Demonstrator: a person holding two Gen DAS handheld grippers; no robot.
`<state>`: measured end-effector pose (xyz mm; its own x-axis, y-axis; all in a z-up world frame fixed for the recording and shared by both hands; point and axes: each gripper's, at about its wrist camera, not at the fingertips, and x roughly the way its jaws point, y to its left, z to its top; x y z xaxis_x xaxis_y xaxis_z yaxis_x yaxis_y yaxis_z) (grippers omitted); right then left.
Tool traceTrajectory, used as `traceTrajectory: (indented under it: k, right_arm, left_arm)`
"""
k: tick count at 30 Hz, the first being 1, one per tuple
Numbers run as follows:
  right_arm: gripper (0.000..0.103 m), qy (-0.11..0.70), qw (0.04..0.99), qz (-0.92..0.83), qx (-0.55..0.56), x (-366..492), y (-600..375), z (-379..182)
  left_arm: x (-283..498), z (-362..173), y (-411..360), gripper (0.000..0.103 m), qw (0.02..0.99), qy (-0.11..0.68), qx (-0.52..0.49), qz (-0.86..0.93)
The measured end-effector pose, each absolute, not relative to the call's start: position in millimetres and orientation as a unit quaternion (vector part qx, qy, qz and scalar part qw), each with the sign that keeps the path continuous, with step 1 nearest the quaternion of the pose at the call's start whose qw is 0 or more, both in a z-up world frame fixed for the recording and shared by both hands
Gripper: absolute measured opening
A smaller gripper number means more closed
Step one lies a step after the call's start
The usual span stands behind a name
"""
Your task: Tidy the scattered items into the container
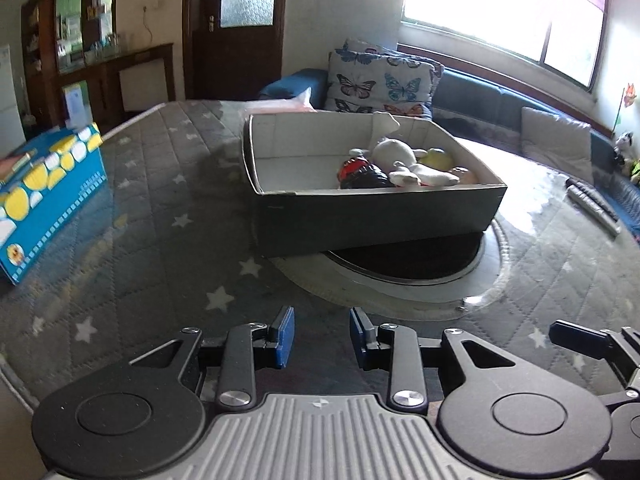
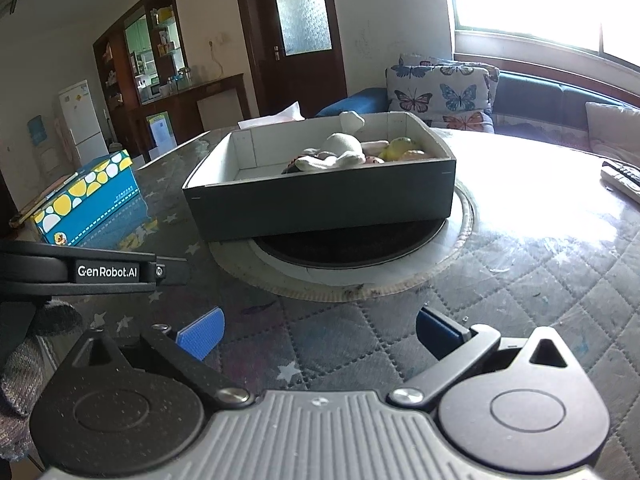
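A dark box with a white inside (image 1: 372, 212) (image 2: 320, 200) stands on a round turntable in the middle of the table. Inside it lie a white plush toy (image 1: 400, 156) (image 2: 340, 148), a red and black toy (image 1: 360, 174), a yellow-green toy (image 1: 436, 158) (image 2: 402, 146) and an orange one (image 1: 464, 174). My left gripper (image 1: 322, 336) is open and empty, low over the table in front of the box. My right gripper (image 2: 320, 334) is open wide and empty, also in front of the box. The left gripper's body shows at the left edge of the right wrist view (image 2: 80, 268).
A blue and yellow tissue box (image 1: 44, 196) (image 2: 88, 200) stands at the table's left. Remote controls (image 1: 592, 202) (image 2: 622, 178) lie at the right. A black turntable (image 1: 408, 256) (image 2: 344, 244) sits under the box. A sofa with a butterfly cushion (image 1: 380, 80) lies behind.
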<state>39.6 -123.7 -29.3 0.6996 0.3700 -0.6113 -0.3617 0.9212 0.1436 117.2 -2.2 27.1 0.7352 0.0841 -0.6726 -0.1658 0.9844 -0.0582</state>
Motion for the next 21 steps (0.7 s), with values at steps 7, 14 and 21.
traceTrajectory:
  k: [7,14,21]
  right_arm:
    - [0.103,0.339,0.919,0.201,0.005,42,-120,-34]
    - [0.103,0.344,0.917,0.201,0.008,46,-120,-37]
    - [0.103,0.349,0.915,0.202,0.009,51,-119,-41]
  left_arm:
    - [118,24,-5,0.033,0.936,0.339,-0.027,0.094]
    - [123,20,-7,0.033,0.936,0.336,-0.014,0.102]
    - [125,17,-8,0.033,0.937,0.335,-0.006,0.101]
